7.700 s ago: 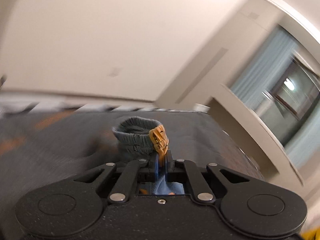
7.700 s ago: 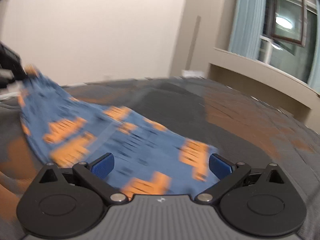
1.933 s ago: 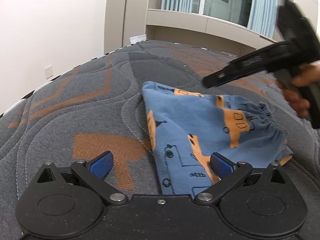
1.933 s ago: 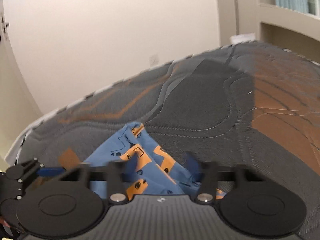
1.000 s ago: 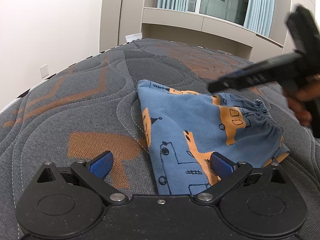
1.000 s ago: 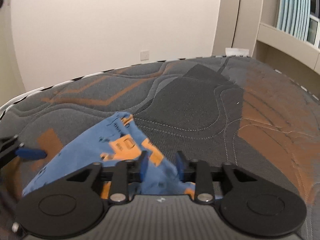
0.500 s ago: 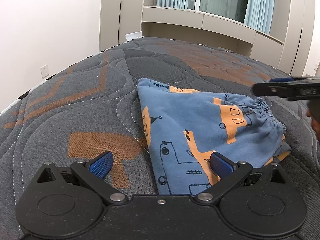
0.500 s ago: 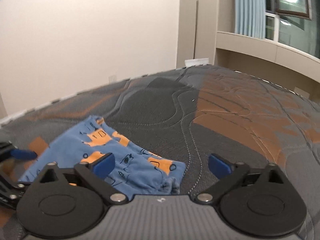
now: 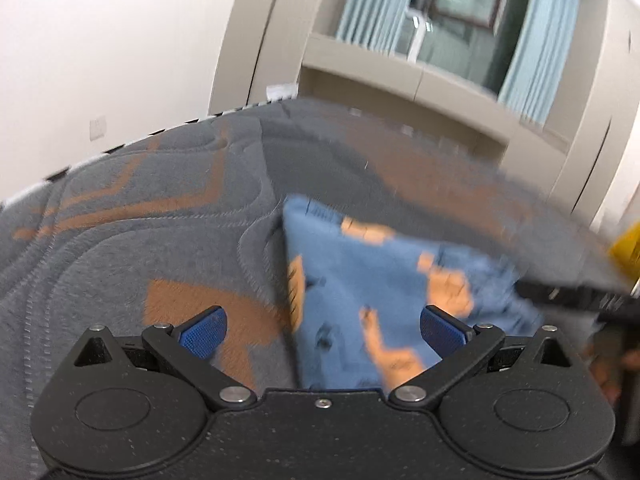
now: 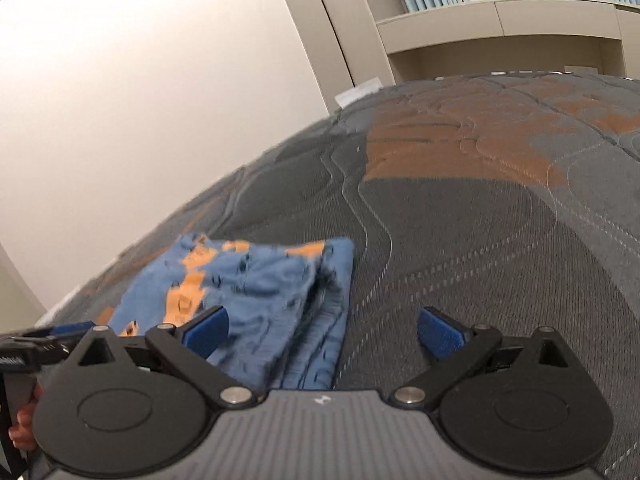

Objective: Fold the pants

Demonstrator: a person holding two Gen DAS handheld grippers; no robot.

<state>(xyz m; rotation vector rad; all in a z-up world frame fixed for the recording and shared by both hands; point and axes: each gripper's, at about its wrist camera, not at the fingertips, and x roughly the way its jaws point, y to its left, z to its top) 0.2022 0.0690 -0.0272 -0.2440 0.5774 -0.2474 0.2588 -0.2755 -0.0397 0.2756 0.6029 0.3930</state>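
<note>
Both grippers, left gripper (image 9: 322, 326) and right gripper (image 10: 323, 326), gape wide, holding nothing; pants (image 10: 256, 280) lie folded mid-mattress (image 10: 480, 240); fold looks finished; next: back off, maybe smooth waistband.

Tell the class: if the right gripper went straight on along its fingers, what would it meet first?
Probably the bare mattress: the open right gripper points just right of the folded pants, though depth is unclear.

Both grippers (image 9: 322, 332) (image 10: 324, 332) wide apart, empty

Blue pants (image 9: 360, 288) with orange prints, grey-and-orange quilted mattress (image 10: 480, 216)
</note>
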